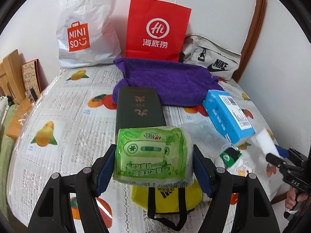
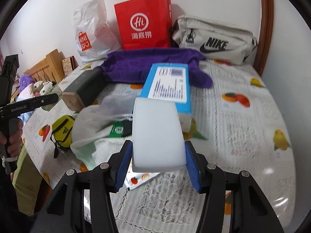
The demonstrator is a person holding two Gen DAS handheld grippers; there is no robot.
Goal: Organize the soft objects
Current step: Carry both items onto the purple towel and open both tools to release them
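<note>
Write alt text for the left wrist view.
The left gripper clamps a green plastic-wrapped tissue pack above a fruit-print tablecloth; behind lie a dark green book and a purple towel.

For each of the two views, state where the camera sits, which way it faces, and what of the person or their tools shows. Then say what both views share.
Left wrist: on the left gripper, facing down-forward over the green tissue pack it holds; the right gripper shows at right.
Right wrist: on the right gripper, facing the white sponge it holds; a hand shows at left.
Shared: red bag, purple towel, blue box.
</note>
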